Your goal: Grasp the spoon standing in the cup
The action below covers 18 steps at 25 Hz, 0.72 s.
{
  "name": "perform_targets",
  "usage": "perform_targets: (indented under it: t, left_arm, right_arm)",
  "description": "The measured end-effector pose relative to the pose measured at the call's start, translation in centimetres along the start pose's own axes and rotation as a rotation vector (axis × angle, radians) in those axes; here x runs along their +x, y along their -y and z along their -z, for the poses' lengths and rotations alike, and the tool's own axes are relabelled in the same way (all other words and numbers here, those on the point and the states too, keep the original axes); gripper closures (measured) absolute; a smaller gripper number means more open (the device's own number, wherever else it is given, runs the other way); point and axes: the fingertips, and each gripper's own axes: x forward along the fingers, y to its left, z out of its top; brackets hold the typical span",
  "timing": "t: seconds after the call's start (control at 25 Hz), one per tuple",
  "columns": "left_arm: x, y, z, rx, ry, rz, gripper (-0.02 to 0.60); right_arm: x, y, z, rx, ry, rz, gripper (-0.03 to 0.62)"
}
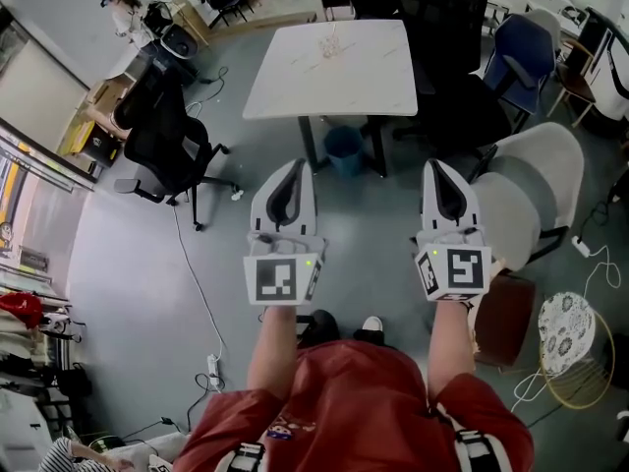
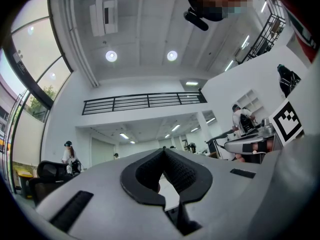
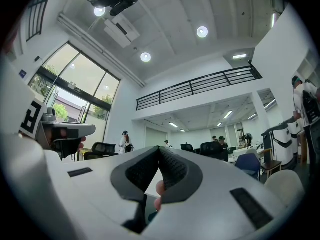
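Observation:
No cup or spoon can be made out for certain. A small pale object (image 1: 329,47) sits on the white table (image 1: 295,87) ahead, too small to tell what it is. Both grippers are held side by side over the grey floor, short of the table and pointing toward it. The left gripper (image 1: 298,165) has its jaws together at the tips with nothing between them, as its own view confirms (image 2: 163,150). The right gripper (image 1: 435,165) is shut in the same way and holds nothing (image 3: 159,148).
A blue bin (image 1: 344,150) stands under the table's near edge. A black office chair (image 1: 162,146) is at the left, and black (image 1: 462,106) and pale chairs (image 1: 531,185) at the right. A cable and power strip (image 1: 213,370) lie on the floor.

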Motion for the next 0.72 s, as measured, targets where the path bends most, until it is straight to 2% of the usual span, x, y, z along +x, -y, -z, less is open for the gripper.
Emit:
perform_targets:
  t: [0.4, 0.72]
  left_arm:
    - [1.2, 0.7, 0.8, -0.007, 0.004, 0.011, 0.572]
    - [3.6, -2.0, 3.4, -0.046, 0.001, 0.006, 0.572]
  right_arm:
    - [0.8, 0.8, 1.0, 0.007, -0.007, -0.006, 0.58]
    - [4.3, 0.1, 2.6, -0.034, -0.036, -0.01, 0.582]
